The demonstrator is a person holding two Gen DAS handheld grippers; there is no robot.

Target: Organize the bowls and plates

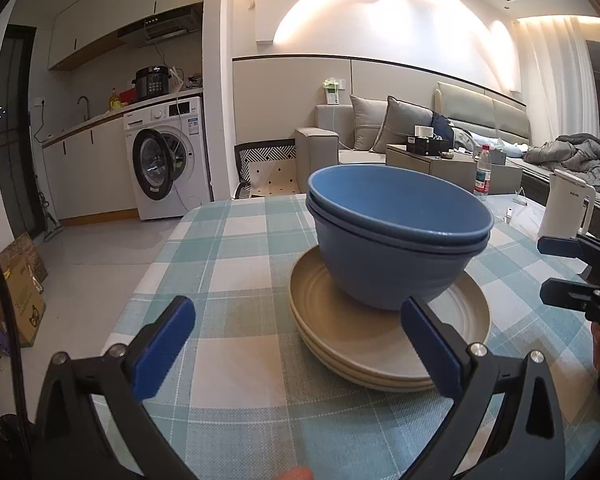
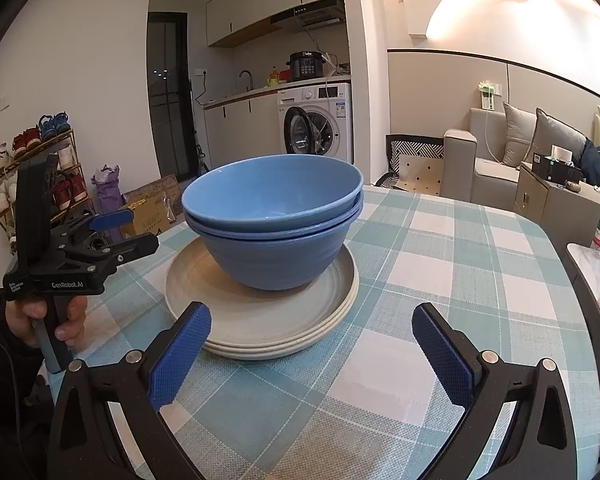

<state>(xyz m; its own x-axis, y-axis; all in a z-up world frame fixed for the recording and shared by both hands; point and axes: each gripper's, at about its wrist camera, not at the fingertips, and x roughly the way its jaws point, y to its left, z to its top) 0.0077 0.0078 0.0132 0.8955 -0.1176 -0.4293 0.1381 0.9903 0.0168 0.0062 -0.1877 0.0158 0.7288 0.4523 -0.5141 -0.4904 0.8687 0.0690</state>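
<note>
While both grippers are hovering clear of the crockery, everything is sitting neatly in one pile near the middle of the checked tablecloth (image 2: 440, 280). Two blue bowls (image 2: 274, 216) are nesting one inside the other, and they are resting on a stack of beige plates (image 2: 260, 312), three by the look of the rims. The left gripper (image 1: 296, 340) is waiting with its jaws spread wide, its right finger just in front of the plates' near rim, gripping nothing. The right gripper (image 2: 312, 352) is doing the same, jaws wide apart, with the plate stack just beyond its left finger. In the right wrist view the left gripper is showing out at the far left, held in a hand (image 2: 48, 316), well off the pile.

These bowls are looking stiff and smooth, probably slippery and possibly breakable, so a pinch across the rim wall of the top bowl is looking the safest hold. The plates are sitting low and flat; their raised lip is offering the only edge to take. A white kettle (image 1: 564, 204) is standing far right, well apart.
</note>
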